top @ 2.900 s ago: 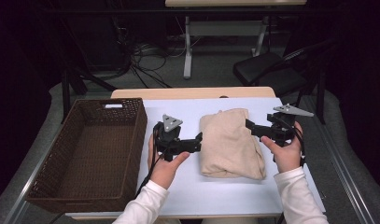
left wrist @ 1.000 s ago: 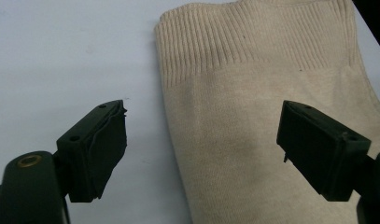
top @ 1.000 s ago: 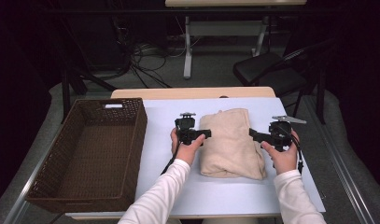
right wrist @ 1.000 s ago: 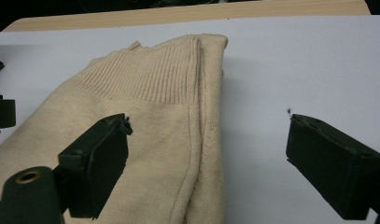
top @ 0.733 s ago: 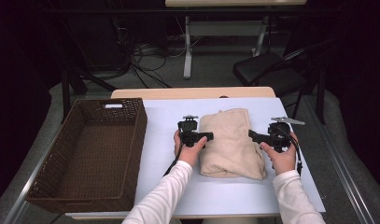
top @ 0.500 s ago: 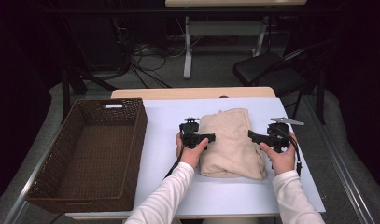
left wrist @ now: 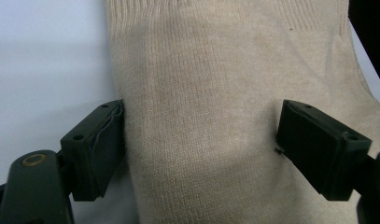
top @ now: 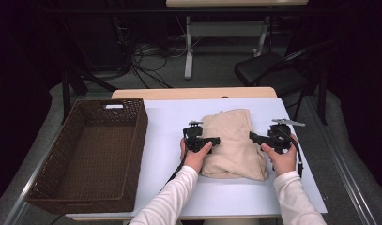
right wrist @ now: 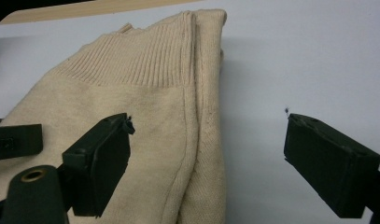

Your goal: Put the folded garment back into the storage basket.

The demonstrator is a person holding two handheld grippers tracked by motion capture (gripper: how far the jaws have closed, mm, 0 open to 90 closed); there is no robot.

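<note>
Both tools flank the sweater (top: 233,143) on the desk (top: 165,122). The left tool (top: 212,140) gapes wide over its left edge. The right tool (top: 255,137) gapes wide at its right edge.

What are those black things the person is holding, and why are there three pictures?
Those are grabbing tools. The person holds one hand-held gripper in each hand: the left hand-held gripper and the right hand-held gripper. Each has two black jaws that can pinch things.

The big picture is taken from a camera up high, looking down on the white table. The other two come from little cameras riding on the tools, so you see the black jaws sticking up from the bottom.

On the table lie a folded beige sweater and, to the left, an empty brown woven basket. The tools sit at either side of the sweater. In both gripper views the jaws stand wide open with sweater cloth between them, but they are not pinching it, so nothing is held yet.
</note>
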